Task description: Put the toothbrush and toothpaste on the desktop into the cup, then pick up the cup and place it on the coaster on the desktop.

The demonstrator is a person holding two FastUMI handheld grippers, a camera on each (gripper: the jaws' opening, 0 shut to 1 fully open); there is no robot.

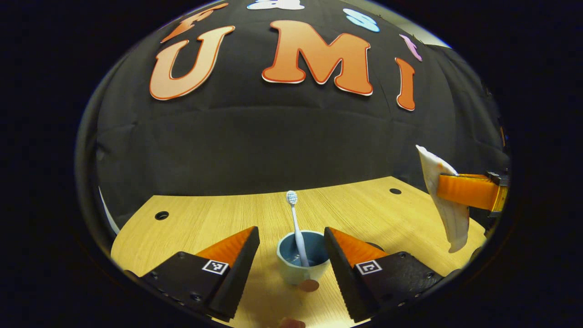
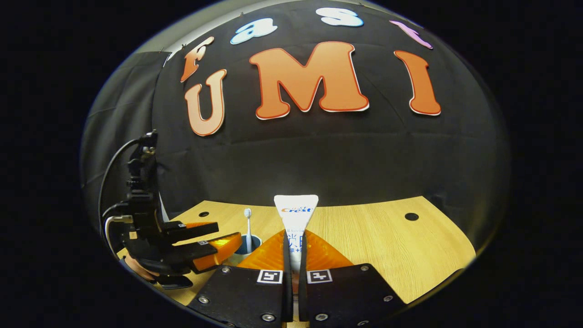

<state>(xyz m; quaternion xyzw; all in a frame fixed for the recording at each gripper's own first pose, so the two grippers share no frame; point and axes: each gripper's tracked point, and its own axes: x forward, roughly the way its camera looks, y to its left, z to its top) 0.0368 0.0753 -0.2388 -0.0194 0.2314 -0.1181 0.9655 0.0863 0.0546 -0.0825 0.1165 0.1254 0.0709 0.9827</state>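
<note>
Above desk: right hand-held gripper (image 2: 294, 255) clamps toothpaste (image 2: 295, 214); left hand-held gripper (image 1: 291, 255) wide open around cup (image 1: 303, 262).

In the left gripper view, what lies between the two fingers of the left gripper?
In the left gripper view, the cup stands between the open left gripper fingers, untouched, with the toothbrush upright inside it.

A recording booth, seemingly — black cloth wall (image 1: 282, 136) behind a wooden desktop (image 1: 355, 205) with drilled holes.
</note>
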